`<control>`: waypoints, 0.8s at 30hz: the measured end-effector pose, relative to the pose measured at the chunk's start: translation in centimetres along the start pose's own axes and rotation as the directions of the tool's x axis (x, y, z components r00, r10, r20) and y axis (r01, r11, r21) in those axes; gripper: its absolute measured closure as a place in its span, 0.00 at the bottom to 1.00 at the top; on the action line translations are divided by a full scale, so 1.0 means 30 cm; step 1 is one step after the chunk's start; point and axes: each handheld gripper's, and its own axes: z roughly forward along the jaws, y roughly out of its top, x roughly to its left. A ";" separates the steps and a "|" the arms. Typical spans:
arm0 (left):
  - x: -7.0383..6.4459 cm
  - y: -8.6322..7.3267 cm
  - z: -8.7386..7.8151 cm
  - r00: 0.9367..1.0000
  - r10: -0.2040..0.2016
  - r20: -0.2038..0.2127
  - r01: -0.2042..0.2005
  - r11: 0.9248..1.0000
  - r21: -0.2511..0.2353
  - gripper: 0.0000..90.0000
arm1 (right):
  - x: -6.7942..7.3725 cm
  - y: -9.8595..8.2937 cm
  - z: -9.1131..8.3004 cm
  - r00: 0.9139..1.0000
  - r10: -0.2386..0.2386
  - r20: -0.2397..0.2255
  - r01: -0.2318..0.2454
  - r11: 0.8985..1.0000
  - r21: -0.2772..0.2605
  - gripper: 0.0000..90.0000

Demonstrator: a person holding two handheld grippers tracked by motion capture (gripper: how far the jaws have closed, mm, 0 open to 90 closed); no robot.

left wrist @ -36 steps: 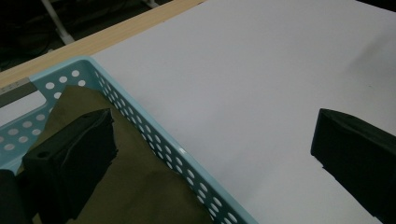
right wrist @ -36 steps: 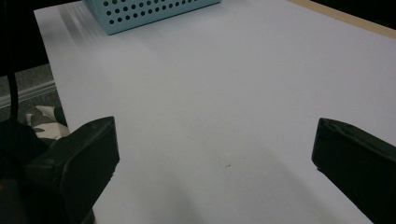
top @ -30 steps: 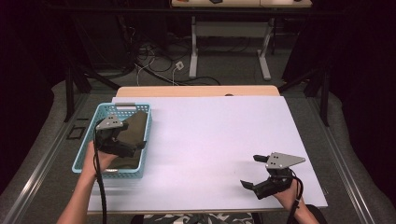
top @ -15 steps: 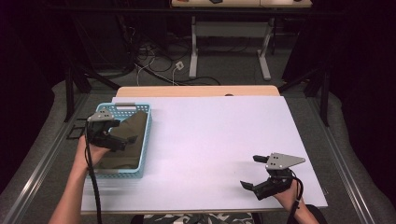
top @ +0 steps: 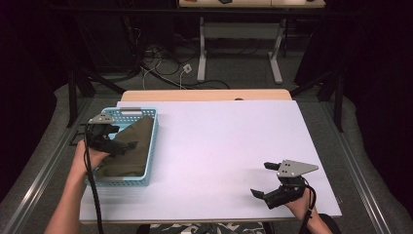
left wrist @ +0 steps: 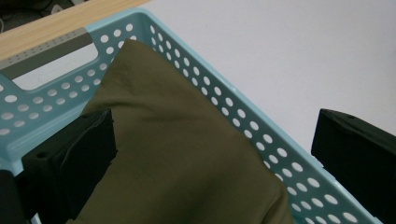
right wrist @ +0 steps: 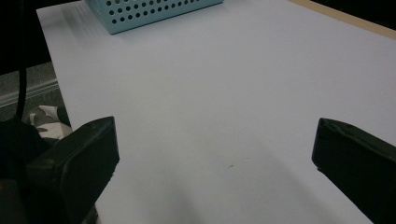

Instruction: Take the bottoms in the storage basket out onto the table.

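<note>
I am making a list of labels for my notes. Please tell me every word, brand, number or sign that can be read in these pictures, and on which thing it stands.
None: no text can be read in these pictures.
The blue basket, the olive cloth in it, the white table cover and both grippers, left and right, carry no visible print.

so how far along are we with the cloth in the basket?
Done: nothing that shows; the olive cloth lies in the blue basket, ungripped. In hand: the left gripper is open over the cloth, one jaw on its edge, the other out past the basket wall. The right gripper is open over the white table, idle. Left: probably gripping the cloth and lifting it out.
</note>
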 end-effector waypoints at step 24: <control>0.110 -0.019 0.080 0.999 -0.035 -0.028 0.040 0.980 0.193 0.00 | -0.001 -0.003 0.006 1.000 0.003 -0.002 -0.003 1.000 0.011 0.00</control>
